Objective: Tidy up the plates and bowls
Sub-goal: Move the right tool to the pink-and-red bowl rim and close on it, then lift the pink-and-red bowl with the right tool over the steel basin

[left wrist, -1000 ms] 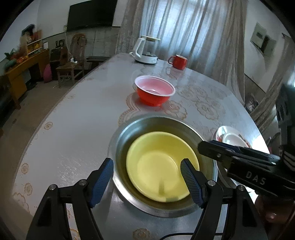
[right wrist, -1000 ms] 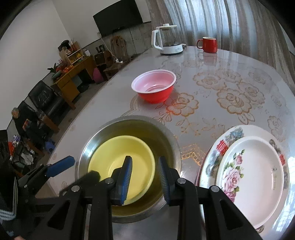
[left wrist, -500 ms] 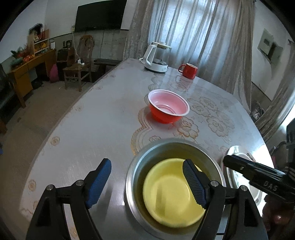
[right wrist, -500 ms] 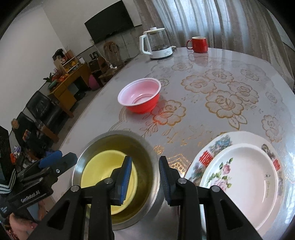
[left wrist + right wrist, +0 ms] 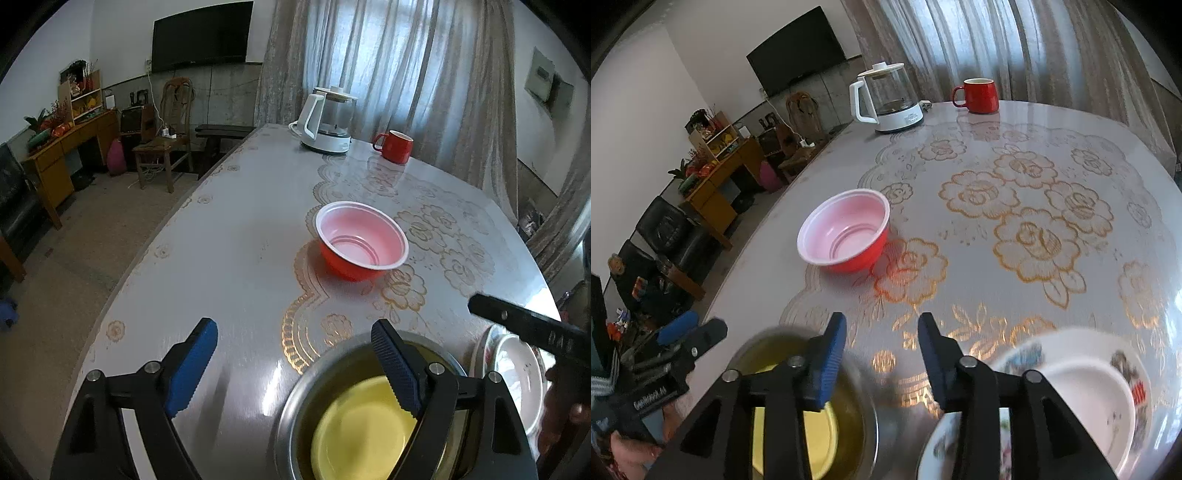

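Tongs first: we hold our left gripper over the near edge of the round table with a gold floral pattern, its blue-padded jaws standing wide and opening further, with only bare tabletop and the rim of a bowl under the gap. Our right gripper has its jaws narrower and also opening; nothing sits between its pads, only patterned table.

Just behind the left gripper's right finger, at five o'clock in the left wrist view, a round yellow plastic bowl is nested inside a larger stainless steel bowl. In the right wrist view the same pair lies at seven o'clock, partly behind the right gripper's left finger.

At four o'clock in the right wrist view, a small white plate with a pink flower print rests on a larger white plate with a colourful printed rim; both are blurred.

Further out, toward twelve o'clock from both grippers, a red plastic bowl with a pale pink inside stands alone, upright, well apart from the nested bowls.

At the far edge of the table a white and glass electric kettle stands at twelve o'clock, with a red ceramic mug near it at one o'clock.
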A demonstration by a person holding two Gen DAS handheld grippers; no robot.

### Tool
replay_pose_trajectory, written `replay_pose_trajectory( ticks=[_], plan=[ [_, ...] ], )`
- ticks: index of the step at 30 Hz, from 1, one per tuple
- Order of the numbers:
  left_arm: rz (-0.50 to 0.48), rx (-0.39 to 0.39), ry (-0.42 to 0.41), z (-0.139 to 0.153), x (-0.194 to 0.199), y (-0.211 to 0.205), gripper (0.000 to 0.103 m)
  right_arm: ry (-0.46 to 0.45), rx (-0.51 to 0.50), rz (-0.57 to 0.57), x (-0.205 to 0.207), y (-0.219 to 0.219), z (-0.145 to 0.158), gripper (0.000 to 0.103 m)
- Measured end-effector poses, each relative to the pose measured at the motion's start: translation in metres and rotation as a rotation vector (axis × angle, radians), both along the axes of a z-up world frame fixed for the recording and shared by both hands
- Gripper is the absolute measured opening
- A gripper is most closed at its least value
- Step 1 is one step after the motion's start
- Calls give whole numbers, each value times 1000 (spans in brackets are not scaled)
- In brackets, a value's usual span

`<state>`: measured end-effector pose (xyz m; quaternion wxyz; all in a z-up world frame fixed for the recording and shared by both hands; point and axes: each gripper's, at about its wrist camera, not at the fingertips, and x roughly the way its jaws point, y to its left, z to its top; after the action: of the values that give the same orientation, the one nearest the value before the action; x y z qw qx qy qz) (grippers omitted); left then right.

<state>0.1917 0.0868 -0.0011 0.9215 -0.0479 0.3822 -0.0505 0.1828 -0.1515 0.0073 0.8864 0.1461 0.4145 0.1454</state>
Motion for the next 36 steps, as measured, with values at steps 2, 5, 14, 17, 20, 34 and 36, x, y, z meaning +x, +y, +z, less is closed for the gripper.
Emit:
replay_pose_trajectory(
  ticks=[2, 5, 14, 17, 20, 34, 36],
  plan=[
    [-2, 2, 6, -2, 6, 0, 87, 1, 17, 6, 15, 2, 2, 41],
    [-4, -4, 21, -4, 16, 1, 87, 21, 45, 8, 40, 4, 1, 41],
    [19, -27, 48, 0, 54, 14, 87, 127, 65, -11, 113, 17, -23, 41],
    [14, -15, 59, 0, 71, 12, 87, 178, 61, -13, 128, 20, -36, 41],
    [-8, 12, 66, -2, 88, 4, 87, 205, 55, -23, 137, 20, -46, 39],
    [-143, 25, 180, -40, 150, -53, 35, 212, 129, -12, 137, 10, -60, 16],
    [-146, 54, 178, -43, 151, -57, 25, 209, 140, -3, 137, 11, -60, 16]
  ],
)
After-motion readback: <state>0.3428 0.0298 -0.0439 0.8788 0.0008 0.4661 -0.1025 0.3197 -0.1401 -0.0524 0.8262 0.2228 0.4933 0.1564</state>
